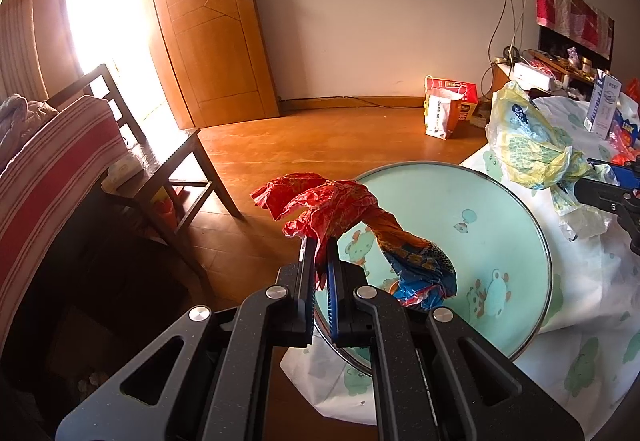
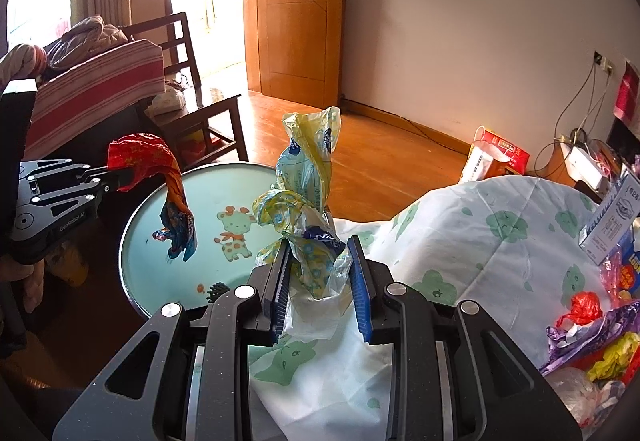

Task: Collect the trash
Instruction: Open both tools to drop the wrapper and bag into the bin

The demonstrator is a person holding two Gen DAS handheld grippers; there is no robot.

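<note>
My left gripper (image 1: 321, 243) is shut on a crumpled red and blue plastic wrapper (image 1: 340, 209) and holds it above the round green cartoon tray (image 1: 500, 209). The wrapper hangs down toward the tray, as the right wrist view (image 2: 172, 197) also shows. My right gripper (image 2: 320, 245) has its jaws apart around a yellow and blue plastic bag (image 2: 308, 177) that stands up between the fingers. The bag touches the left finger; the right finger is off it. The right gripper and bag also show in the left wrist view (image 1: 532, 145).
A white cloth with green animal print (image 2: 460, 249) covers the table. More wrappers and bags (image 2: 592, 329) lie at the right, with a white carton (image 2: 612, 229). A wooden chair (image 1: 160, 169) and striped bedding (image 1: 52, 161) stand left. Red gift bags (image 1: 448, 105) sit on the floor.
</note>
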